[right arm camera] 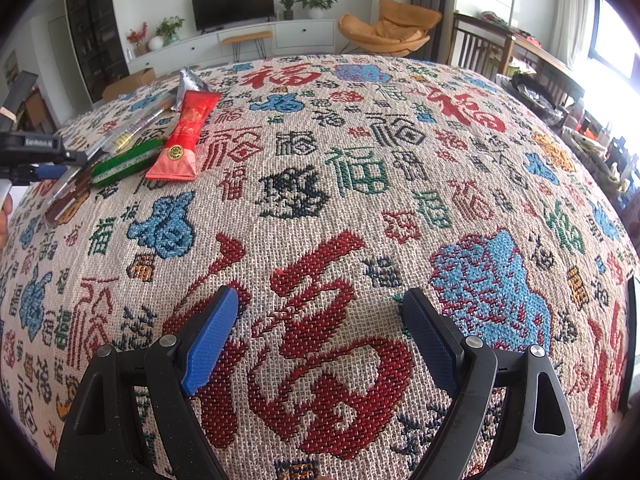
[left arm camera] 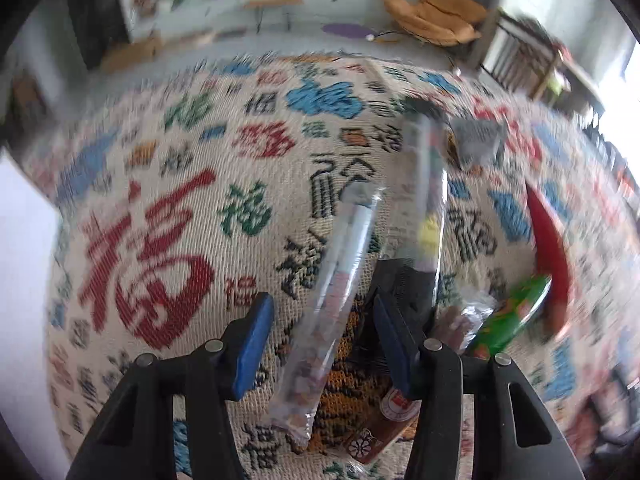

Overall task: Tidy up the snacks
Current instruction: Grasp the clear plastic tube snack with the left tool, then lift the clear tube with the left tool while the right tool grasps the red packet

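Note:
In the blurred left wrist view my left gripper (left arm camera: 320, 316) is open, its blue pads either side of a long clear snack packet (left arm camera: 332, 308) lying on the patterned cloth (left arm camera: 160, 200). A second clear packet (left arm camera: 428, 200), a green packet (left arm camera: 512, 316), a red packet (left arm camera: 548, 256) and a silver packet (left arm camera: 476, 140) lie to its right. My right gripper (right arm camera: 320, 320) is open and empty over bare cloth. In the right wrist view the red packet (right arm camera: 184, 136), green packet (right arm camera: 128, 162) and silver packet (right arm camera: 190, 82) lie far left, by the left gripper (right arm camera: 44, 170).
The woven cloth with red, blue and green characters (right arm camera: 360, 184) covers the whole table. A brown packet (left arm camera: 380, 428) lies under the left gripper. Beyond the table are a TV cabinet (right arm camera: 240, 36), an orange chair (right arm camera: 384, 28) and a wooden rack (right arm camera: 496, 52).

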The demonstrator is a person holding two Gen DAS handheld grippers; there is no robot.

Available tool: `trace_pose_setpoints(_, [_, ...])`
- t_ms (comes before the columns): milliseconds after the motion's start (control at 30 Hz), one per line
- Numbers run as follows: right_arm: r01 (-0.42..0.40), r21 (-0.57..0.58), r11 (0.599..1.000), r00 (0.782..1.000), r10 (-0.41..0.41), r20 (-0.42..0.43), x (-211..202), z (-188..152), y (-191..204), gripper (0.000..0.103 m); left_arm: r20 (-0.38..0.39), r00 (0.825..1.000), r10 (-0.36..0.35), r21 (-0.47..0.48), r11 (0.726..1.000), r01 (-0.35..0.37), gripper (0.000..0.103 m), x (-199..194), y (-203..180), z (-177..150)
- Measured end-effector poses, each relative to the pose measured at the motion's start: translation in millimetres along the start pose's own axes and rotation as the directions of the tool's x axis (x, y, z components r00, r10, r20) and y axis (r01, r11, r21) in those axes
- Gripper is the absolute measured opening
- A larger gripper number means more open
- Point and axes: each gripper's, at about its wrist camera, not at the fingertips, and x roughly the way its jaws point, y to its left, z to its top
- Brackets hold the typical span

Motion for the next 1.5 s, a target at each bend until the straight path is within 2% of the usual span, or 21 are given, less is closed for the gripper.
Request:
trace_pose_setpoints(67, [-0.001,0.0,1.0,1.0,0.001,0.0,-0.1,0.0,0.0,0.087,0.018,1.0,-0.003,0.053,0.999,0.002,0.043,-1.2,-11.2,-2.4])
trace_pose_setpoints(133, [0.0,0.0,1.0,1.0,0.0,0.0,-0.1,0.0,0.0,0.087,0.007,1.0,-0.019,0.025,1.0,0.018,0.019,-2.1,-7.4,-1.3])
trace_pose_setpoints(267, [0.0,0.0,1.0,1.0,0.0,0.0,0.0,0.0,0.0,0.088,0.001,1.0,-0.003,-0.073,0.997,0.003,0.018,-14.8,15.8,-17.4])
trace_pose_setpoints(367, [0.0,0.0,1.0,1.0,0.0,0.0,-0.2,0.0,0.0,0.088,0.0,1.0,-0.014,-0.17,0.985,0.013,0.018,-38.0,36.5,-53.4])
trace_pose_setpoints(500, [-0.001,0.001,1.0,1.0,0.001,0.0,-0.2,0.0,0.0,0.088,-0.02,1.0,-0.002,-0.177,0.984,-0.001,0.018,-77.4,43.1,-127.7])
trace_pose_setpoints(567, [-0.001,0.001,1.0,1.0,0.001,0.0,-0.2,0.0,-0.1,0.088,-0.028,1.0,-0.006,-0.179,0.984,0.001,0.018,-86.9,42.1,-154.0])
trace_pose_setpoints(667, [-0.001,0.001,1.0,1.0,0.001,0.0,-0.1,0.0,-0.1,0.088,0.024,1.0,0.002,-0.157,0.988,0.002,0.02,-99.9,43.0,-184.3])
trace_pose_setpoints(700, [-0.001,0.001,1.0,1.0,0.001,0.0,-0.2,0.0,-0.2,0.088,0.039,0.999,0.001,-0.154,0.988,0.005,0.023,-100.4,44.2,-188.0])
trace_pose_setpoints(767, [-0.001,0.001,1.0,1.0,0.001,0.0,-0.3,0.0,-0.3,0.088,0.072,0.997,-0.016,-0.159,0.987,0.028,0.038,-100.6,44.9,-191.5])
trace_pose_setpoints(833, [-0.002,0.001,1.0,1.0,0.002,0.0,-0.3,0.0,-0.4,0.088,0.095,0.995,0.018,-0.159,0.987,-0.003,0.077,-96.6,44.2,-189.7])
trace_pose_setpoints(867, [-0.002,0.001,1.0,1.0,0.002,0.0,-0.3,0.0,-0.5,0.088,0.098,0.993,0.057,-0.154,0.987,-0.042,0.082,-92.6,43.3,-186.1])
trace_pose_setpoints(900, [-0.002,0.002,1.0,1.0,0.002,0.0,-0.3,0.0,-0.5,0.088,0.102,0.989,0.106,-0.136,0.986,-0.092,0.086,-86.4,40.6,-186.7])
trace_pose_setpoints(967, [-0.002,0.002,1.0,1.0,0.002,0.0,-0.1,0.1,-0.4,0.088,0.144,0.982,0.12,-0.131,0.986,-0.101,0.09,-87.4,40.2,-188.2])
trace_pose_setpoints(1133, [-0.002,0.002,1.0,1.0,0.002,0.0,-0.2,0.1,-0.6,0.088,0.126,0.984,0.126,-0.172,0.98,-0.104,0.102,-80.3,50.8,-184.2])
trace_pose_setpoints(1367, [-0.003,0.002,1.0,1.0,0.003,0.0,0.0,0.0,-0.7,0.088,0.123,0.984,0.129,-0.177,0.978,-0.106,0.103,-78.7,51.3,-183.8])
trace_pose_setpoints(1500, [-0.015,0.0,1.0,1.0,0.015,-0.003,1.2,0.2,-0.1,0.092,0.123,0.984,0.128,-0.178,0.978,-0.105,0.103,-78.3,51.9,-183.3])
